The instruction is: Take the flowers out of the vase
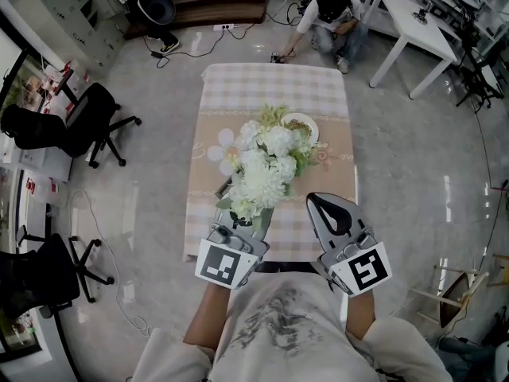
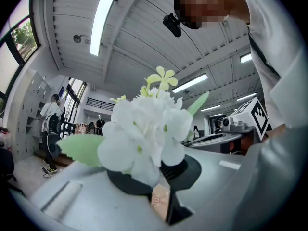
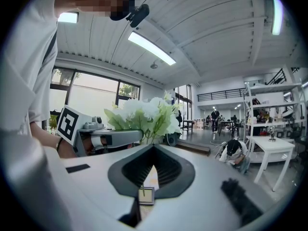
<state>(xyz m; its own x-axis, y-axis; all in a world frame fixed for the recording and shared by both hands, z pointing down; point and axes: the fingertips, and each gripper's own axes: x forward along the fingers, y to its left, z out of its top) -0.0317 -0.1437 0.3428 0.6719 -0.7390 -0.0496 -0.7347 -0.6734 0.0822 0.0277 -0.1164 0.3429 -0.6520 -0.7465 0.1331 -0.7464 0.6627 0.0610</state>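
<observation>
A bunch of white flowers with green leaves stands upright over the middle of the checked table. A dark vase mouth shows just under its near side. My left gripper points level into the base of the bunch, shut on the flowers. In the left gripper view the white blooms sit right on the jaw tips of that left gripper and hide the grip itself. My right gripper is beside the bunch on the right, shut and empty. The right gripper view shows the right gripper with the flowers beyond the left gripper.
A round plate lies on the table behind the flowers. A person crouches on the floor past the far table edge. Black office chairs stand on the left, and a white table is at the back right.
</observation>
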